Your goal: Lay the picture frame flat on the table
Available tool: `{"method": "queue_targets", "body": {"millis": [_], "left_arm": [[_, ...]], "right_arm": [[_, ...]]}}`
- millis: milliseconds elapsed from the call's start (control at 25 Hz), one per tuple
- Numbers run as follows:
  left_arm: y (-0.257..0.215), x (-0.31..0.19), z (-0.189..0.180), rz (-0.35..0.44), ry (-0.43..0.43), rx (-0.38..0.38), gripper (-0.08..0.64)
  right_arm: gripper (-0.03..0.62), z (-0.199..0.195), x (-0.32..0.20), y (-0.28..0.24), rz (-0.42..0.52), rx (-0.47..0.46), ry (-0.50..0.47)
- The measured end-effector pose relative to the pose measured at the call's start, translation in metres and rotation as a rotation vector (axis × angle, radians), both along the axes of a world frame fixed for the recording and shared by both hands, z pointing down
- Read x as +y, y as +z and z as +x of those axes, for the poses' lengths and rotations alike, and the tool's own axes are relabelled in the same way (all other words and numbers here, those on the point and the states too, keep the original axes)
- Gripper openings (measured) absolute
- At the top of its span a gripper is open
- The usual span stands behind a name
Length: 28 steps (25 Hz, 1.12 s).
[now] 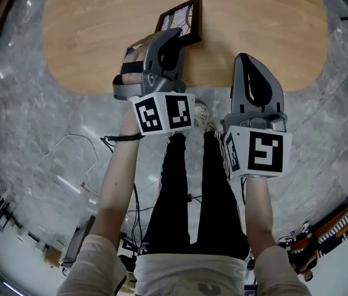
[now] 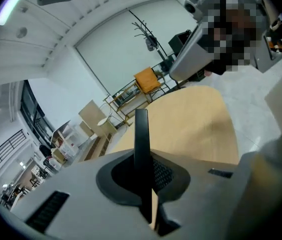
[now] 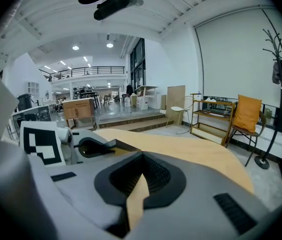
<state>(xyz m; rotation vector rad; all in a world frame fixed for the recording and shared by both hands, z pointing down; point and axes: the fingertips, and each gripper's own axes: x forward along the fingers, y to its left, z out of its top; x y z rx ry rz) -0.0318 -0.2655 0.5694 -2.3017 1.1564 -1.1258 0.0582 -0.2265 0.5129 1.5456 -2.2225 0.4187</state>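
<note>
A black picture frame [image 1: 183, 18] with a pale print sits at the middle of the wooden table [image 1: 260, 23], its face tilted toward me. My left gripper [image 1: 174, 37] is shut on its near edge. In the left gripper view the frame [image 2: 141, 131] shows edge-on as a thin black bar rising from between the closed jaws [image 2: 143, 181]. Whether the frame touches the tabletop I cannot tell. My right gripper [image 1: 248, 59] hovers at the table's front edge to the right, apart from the frame. Its jaws [image 3: 139, 173] are shut on nothing.
The table's rounded front edge runs just under both grippers. The person's black-clad legs [image 1: 189, 190] stand below on a marble floor with loose cables [image 1: 69, 165]. Beyond the table are a chair with an orange cushion [image 3: 246, 114], a shelf [image 3: 208, 115] and a coat rack [image 3: 278, 69].
</note>
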Motion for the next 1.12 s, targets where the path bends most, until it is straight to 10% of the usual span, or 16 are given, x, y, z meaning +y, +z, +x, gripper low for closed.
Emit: {"method": "queue_targets", "body": {"millis": [520, 1120], "left_arm": [[0.048, 0.004, 0.032, -0.03, 0.179, -0.27, 0.021], [0.068, 0.015, 0.036, -0.183, 0.21, -0.274, 0.075]], "right_arm": [[0.005, 0.003, 0.014, 0.02, -0.055, -0.006, 0.003], [0.005, 0.001, 0.029, 0.031, -0.112, -0.035, -0.007]]}}
